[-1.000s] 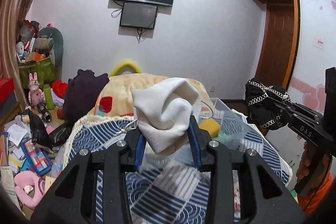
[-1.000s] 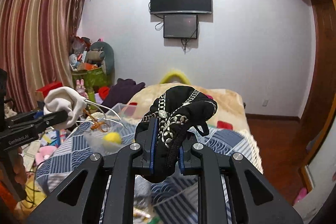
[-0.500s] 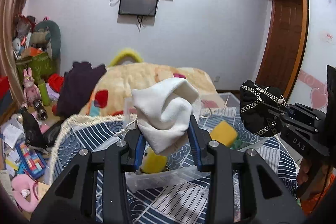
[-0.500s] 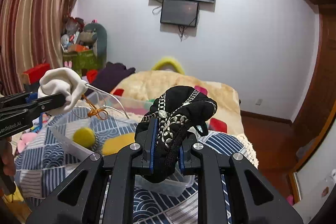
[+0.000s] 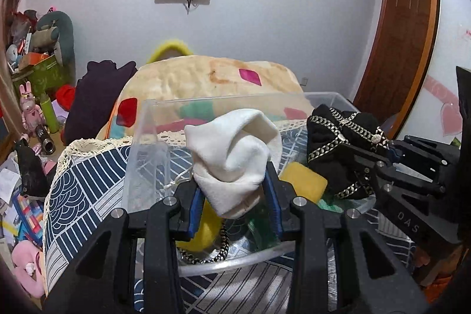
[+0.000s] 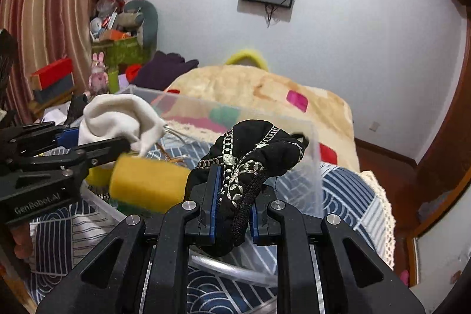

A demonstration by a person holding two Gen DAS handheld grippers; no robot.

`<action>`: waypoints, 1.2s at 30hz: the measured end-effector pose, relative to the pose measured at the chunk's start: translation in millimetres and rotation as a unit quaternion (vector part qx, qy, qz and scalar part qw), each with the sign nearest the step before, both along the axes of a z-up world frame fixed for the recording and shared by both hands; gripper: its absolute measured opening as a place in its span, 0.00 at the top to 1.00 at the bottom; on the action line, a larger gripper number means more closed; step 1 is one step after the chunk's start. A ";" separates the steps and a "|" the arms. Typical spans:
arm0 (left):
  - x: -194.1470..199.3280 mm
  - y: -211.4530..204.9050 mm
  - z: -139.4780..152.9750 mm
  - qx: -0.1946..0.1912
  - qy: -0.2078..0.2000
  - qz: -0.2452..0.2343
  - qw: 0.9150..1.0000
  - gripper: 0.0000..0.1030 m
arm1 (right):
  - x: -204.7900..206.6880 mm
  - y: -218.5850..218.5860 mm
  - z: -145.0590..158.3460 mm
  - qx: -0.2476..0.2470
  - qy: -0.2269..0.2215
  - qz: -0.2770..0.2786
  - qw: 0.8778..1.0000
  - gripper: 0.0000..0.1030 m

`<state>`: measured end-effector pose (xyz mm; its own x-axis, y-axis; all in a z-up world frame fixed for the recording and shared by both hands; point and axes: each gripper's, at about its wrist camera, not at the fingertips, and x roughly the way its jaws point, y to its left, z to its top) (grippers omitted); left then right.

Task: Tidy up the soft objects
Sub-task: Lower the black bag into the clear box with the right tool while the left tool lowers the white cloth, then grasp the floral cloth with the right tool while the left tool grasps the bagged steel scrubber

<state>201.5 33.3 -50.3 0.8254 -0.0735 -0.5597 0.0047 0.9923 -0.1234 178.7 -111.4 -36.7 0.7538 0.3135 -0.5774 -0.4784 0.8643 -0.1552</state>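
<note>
Left wrist: patterned blue bedspread (image 5: pixel 88 190), perhaps quilted.

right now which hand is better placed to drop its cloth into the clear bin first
Left, marginally. The left gripper holds the white cloth over the clear bin, above the yellow sponges. The right gripper holds the black embroidered cloth nearer the front rim.

both grippers lowered, now nearer the clear bin (image 5: pixel 153 119)
</note>
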 end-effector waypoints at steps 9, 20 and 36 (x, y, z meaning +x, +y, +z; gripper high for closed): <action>-2.7 -2.7 0.6 0.000 0.008 -0.001 1.000 0.59 | 3.0 -4.7 1.8 0.008 0.025 0.001 1.000 0.80; -33.8 3.7 22.2 -0.005 -0.013 -0.002 1.000 0.54 | -15.9 -18.0 20.3 0.027 0.001 -0.005 1.000 0.51; -108.3 -10.8 61.5 0.009 -0.081 -0.010 0.997 0.13 | -74.0 -33.8 58.0 0.073 -0.057 -0.001 0.996 0.30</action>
